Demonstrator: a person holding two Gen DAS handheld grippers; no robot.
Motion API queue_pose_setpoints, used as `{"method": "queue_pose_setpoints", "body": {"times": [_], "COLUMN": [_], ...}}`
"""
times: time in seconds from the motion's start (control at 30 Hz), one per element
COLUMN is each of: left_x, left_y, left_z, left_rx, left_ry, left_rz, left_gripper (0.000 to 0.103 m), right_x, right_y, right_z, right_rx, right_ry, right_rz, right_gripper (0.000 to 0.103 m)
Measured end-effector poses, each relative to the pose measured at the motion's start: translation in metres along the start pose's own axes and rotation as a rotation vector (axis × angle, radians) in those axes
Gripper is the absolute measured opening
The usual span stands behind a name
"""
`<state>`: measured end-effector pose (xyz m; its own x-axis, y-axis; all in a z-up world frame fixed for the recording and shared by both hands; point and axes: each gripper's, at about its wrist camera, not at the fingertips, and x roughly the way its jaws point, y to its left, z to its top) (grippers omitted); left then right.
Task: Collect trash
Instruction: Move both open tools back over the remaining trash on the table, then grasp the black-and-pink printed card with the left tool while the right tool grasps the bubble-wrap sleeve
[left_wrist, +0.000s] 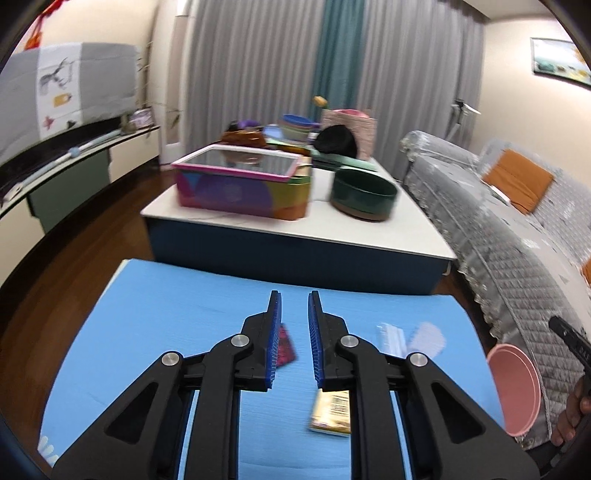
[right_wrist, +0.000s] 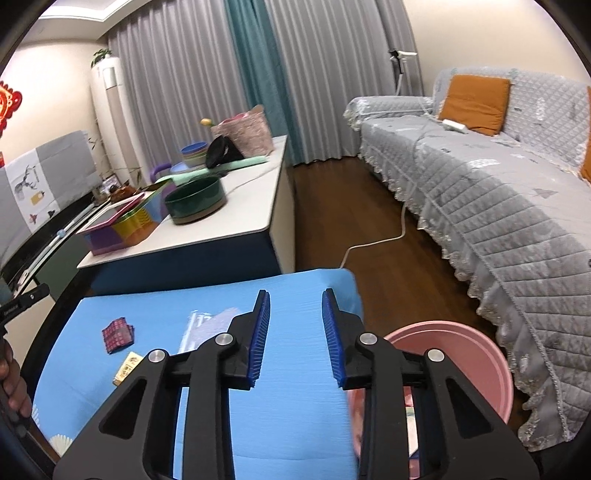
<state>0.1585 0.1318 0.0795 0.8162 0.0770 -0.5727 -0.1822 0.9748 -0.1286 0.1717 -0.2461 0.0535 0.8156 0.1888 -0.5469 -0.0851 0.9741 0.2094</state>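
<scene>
Several pieces of trash lie on the blue mat (left_wrist: 177, 317). A dark red checked wrapper (left_wrist: 287, 347) shows partly behind my left finger. Close under the gripper is a yellow packet (left_wrist: 330, 408), and a clear plastic wrapper (left_wrist: 391, 338) lies to the right. My left gripper (left_wrist: 294, 295) hovers above the mat, jaws a little apart with nothing between them. In the right wrist view the red wrapper (right_wrist: 118, 334), yellow packet (right_wrist: 127, 367) and clear wrapper (right_wrist: 205, 325) lie left of my right gripper (right_wrist: 294, 293), which is open and empty. A pink bin (right_wrist: 480, 354) stands beside the mat's right edge.
Beyond the mat stands a white-topped low table (left_wrist: 406, 236) with a colourful box (left_wrist: 240, 192), a dark green bowl (left_wrist: 364, 194) and other items. A grey quilted sofa (right_wrist: 498, 192) runs along the right, and a white cable (right_wrist: 373, 243) crosses the wooden floor. A hand (left_wrist: 572, 417) shows at the right edge.
</scene>
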Motion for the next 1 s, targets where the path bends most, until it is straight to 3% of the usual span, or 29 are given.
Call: {"method": "queue_pose_setpoints", "body": {"times": [0.3, 0.6, 0.73, 0.8, 0.87, 0.93, 1.0], "left_x": [0.035, 0.078, 0.092, 0.099, 0.107, 0.114, 0.124], "left_y": [0.035, 0.039, 0.035, 0.035, 0.034, 0.035, 0.037], "left_z": [-0.013, -0.033, -0.037, -0.039, -0.042, -0.045, -0.049], "left_rx": [-0.064, -0.116, -0.12, -0.123, -0.129, -0.136, -0.156], "left_ry": [0.067, 0.152, 0.163, 0.166, 0.172, 0.181, 0.204], "left_rz": [0.019, 0.029, 0.038, 0.042, 0.05, 0.061, 0.068], "left_gripper": [0.015, 0.016, 0.039, 0.043, 0.061, 0.068, 0.072], "right_x": [0.036, 0.083, 0.103, 0.114, 0.123, 0.13, 0.136], "right_y": [0.043, 0.075, 0.084, 0.089, 0.094, 0.098, 0.102], "right_z": [-0.006, -0.022, -0.03, -0.035, -0.039, -0.044, -0.048], "right_rx": [-0.049, -0.111, -0.141, -0.159, -0.177, -0.195, -0.212], "right_ry": [0.048, 0.129, 0.159, 0.174, 0.19, 0.205, 0.217], "right_rz": [0.051, 0.085, 0.085, 0.083, 0.086, 0.082, 0.081], "right_gripper": [0.03, 0.032, 0.038, 0.042, 0.047, 0.061, 0.066]}}
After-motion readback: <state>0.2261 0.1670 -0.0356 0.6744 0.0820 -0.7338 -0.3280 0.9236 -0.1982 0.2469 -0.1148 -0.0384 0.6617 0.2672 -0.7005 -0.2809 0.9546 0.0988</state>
